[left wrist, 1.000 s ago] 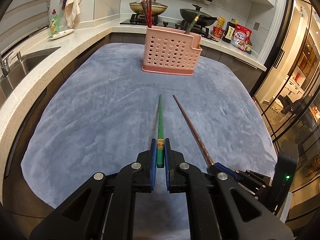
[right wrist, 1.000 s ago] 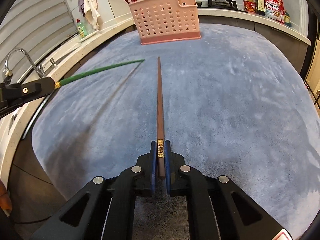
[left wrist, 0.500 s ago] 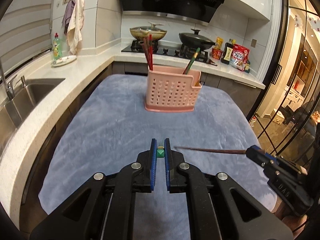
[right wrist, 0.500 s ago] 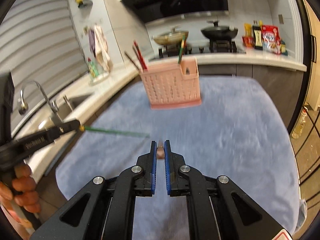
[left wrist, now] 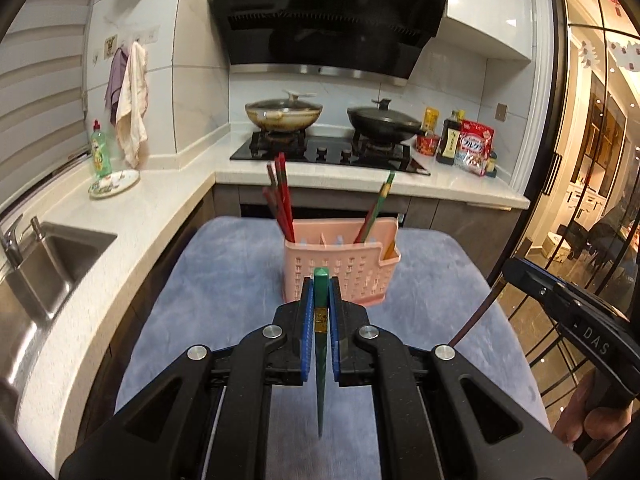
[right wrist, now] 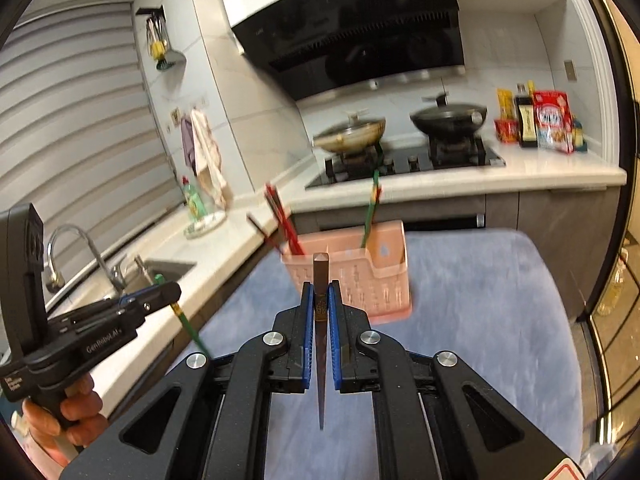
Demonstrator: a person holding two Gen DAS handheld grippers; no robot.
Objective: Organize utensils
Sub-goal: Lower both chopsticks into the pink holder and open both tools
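We hold a green chopstick (left wrist: 320,344) clamped in our left gripper (left wrist: 320,300) and a brown chopstick (right wrist: 320,340) in our right gripper (right wrist: 320,300), both above the blue tabletop (left wrist: 224,280), near the pink holder (left wrist: 344,276).

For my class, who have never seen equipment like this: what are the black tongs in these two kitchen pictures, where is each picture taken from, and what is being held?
No robot here: a person holds a handheld gripper in each hand, each carrying a camera looking along its fingers. The left gripper clamps a green chopstick, thick end up. The right gripper clamps a brown chopstick likewise. Each gripper also shows from the side in the other's picture. Ahead, on a blue-grey cloth, stands a pink utensil holder already containing red chopsticks and one green one.
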